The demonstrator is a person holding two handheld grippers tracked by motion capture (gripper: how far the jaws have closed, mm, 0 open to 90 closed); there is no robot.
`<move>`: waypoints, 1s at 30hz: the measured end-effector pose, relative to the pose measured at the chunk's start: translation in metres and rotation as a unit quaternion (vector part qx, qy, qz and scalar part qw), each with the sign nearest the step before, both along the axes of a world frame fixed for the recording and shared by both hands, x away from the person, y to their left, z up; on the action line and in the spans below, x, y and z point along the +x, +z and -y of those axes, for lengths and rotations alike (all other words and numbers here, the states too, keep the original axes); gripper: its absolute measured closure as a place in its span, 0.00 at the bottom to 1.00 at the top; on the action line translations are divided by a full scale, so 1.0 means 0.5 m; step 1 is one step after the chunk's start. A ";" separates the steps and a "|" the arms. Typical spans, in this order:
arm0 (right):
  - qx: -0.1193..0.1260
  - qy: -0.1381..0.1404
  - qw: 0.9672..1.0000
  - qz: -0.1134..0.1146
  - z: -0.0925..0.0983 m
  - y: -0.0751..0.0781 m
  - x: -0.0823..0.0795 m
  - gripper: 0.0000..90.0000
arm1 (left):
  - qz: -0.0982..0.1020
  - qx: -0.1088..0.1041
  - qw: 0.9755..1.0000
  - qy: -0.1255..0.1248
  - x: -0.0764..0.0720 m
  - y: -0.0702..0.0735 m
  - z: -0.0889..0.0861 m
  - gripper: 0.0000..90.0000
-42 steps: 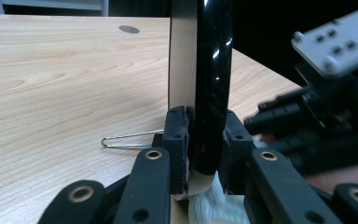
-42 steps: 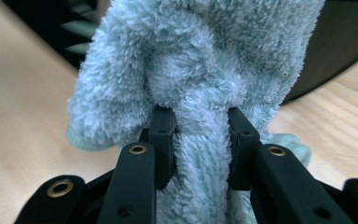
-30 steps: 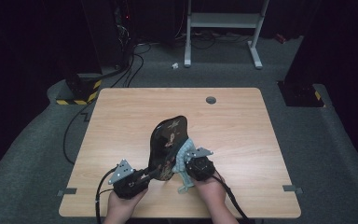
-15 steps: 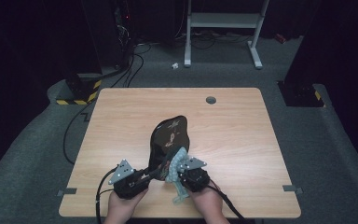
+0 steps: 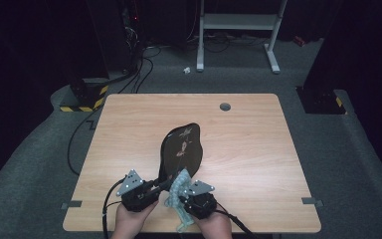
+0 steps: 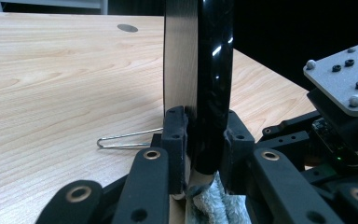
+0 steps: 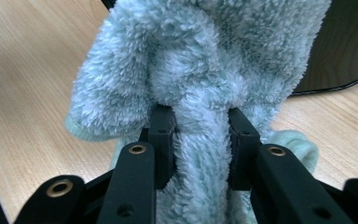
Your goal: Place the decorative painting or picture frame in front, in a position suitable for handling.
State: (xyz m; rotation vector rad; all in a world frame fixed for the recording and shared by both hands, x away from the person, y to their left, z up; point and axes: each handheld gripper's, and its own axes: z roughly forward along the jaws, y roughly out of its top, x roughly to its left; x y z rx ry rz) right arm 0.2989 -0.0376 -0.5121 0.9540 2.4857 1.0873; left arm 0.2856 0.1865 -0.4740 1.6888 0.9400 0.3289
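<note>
Step in hand, judged: wipe black glossy plate with cloth.

Left gripper [image 5: 151, 188]: jaws clamped on plate [image 5: 181, 151] at near rim, plate held on edge, tilted, over near-middle of table [image 5: 129, 129].

Right gripper [image 5: 191, 196]: jaws pinch fluffy pale-blue cloth [image 7: 200, 70] (bunched, thick pile), touching plate's lower edge.

Advice: keep plate steady, press cloth flat to face, sweep gently; glossy surface may slip.

Plate: oval, dark, shiny, small motif on face.

Wire clip [image 6: 128, 138]: lies on table just beside.

A light wooden desk [image 5: 129, 129] with a round grommet hole [image 5: 225, 106] near its far edge carries a bent wire clip [image 6: 126, 138].
</note>
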 end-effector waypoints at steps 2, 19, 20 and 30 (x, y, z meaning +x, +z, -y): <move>-0.003 0.000 1.000 0.003 0.000 0.000 0.002 0.76 | 0.000 0.002 1.000 -0.002 0.001 0.001 0.000 0.83; -0.012 -0.086 0.996 0.002 0.069 0.003 0.118 0.76 | -0.007 0.007 1.000 -0.002 0.002 0.004 -0.001 0.84; -0.012 -0.096 0.995 0.002 0.074 0.002 0.127 0.76 | -0.007 0.007 1.000 -0.002 0.001 0.004 0.000 0.84; -0.014 -0.082 0.996 0.009 0.065 -0.004 0.107 0.76 | -0.006 0.003 1.000 -0.002 0.001 0.002 0.000 0.83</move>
